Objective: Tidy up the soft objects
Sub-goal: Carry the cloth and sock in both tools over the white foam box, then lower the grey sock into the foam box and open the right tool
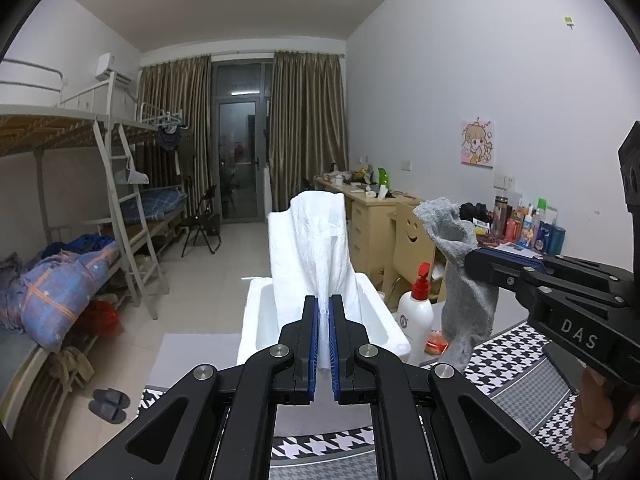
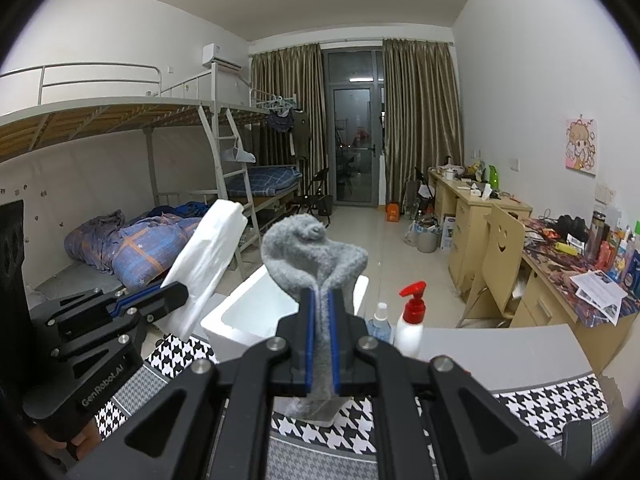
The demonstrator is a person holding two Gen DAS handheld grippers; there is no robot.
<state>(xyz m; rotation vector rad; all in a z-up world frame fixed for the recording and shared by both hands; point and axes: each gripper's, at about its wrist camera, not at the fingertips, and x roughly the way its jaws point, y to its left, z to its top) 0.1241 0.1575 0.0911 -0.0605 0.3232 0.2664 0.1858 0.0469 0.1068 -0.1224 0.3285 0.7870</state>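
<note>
My left gripper (image 1: 324, 300) is shut on a white cloth (image 1: 320, 240) that stands up from the pads in front of a white foam box (image 1: 384, 320). The same cloth (image 2: 208, 260) shows at the left of the right wrist view, held by the left gripper (image 2: 176, 292). My right gripper (image 2: 321, 296) is shut on a grey sock (image 2: 312, 256); the sock bunches above the pads and hangs below them. From the left wrist view the grey sock (image 1: 460, 272) dangles from the right gripper (image 1: 472, 260) at the right. The foam box (image 2: 240, 320) sits open just beyond both grippers.
A white bottle with a red pump (image 1: 416, 316) stands right of the box, with a small clear spray bottle (image 2: 380, 324) beside it. A houndstooth mat (image 2: 540, 404) covers the table under the grippers. Bunk beds (image 1: 60, 264) line the left; cluttered desks (image 2: 560, 264) line the right.
</note>
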